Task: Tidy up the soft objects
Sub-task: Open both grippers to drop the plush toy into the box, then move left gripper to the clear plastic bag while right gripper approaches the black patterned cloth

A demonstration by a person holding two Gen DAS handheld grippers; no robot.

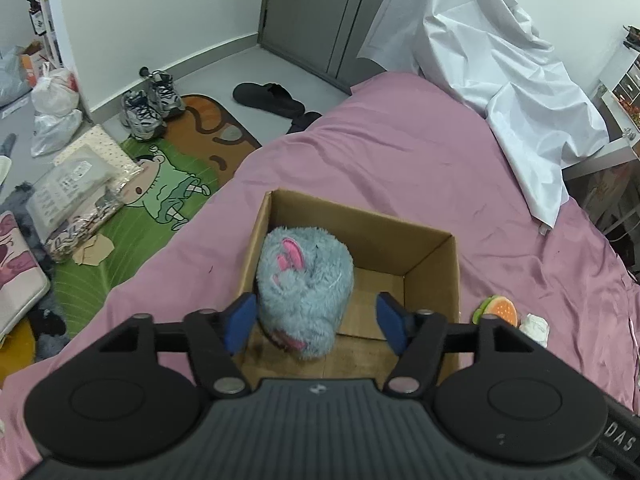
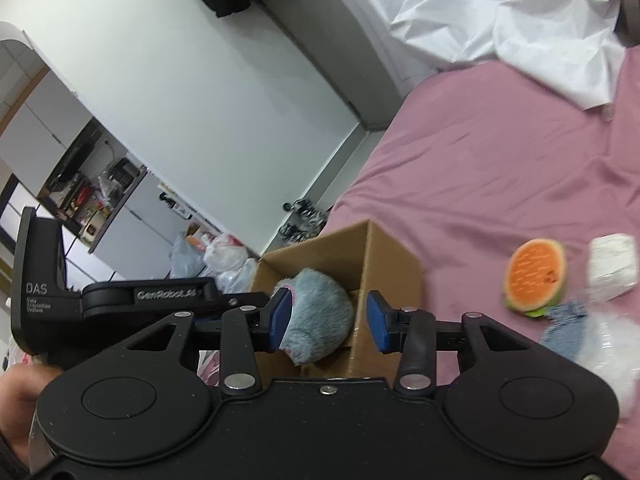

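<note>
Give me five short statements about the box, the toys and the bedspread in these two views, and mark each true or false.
1. The fluffy grey-blue plush sits inside the cardboard box. True.
2. The box stands on the floor mat. False: it stands on the pink bedspread.
3. The burger toy lies inside the box. False: it lies on the bedspread outside the box, beside a white bundle.
4. The left gripper has its jaws apart, clear of the plush on at least one side. True.
5. The white sheet covers the box. False: it is draped at the far end of the bed, and the box is open on top.
</note>
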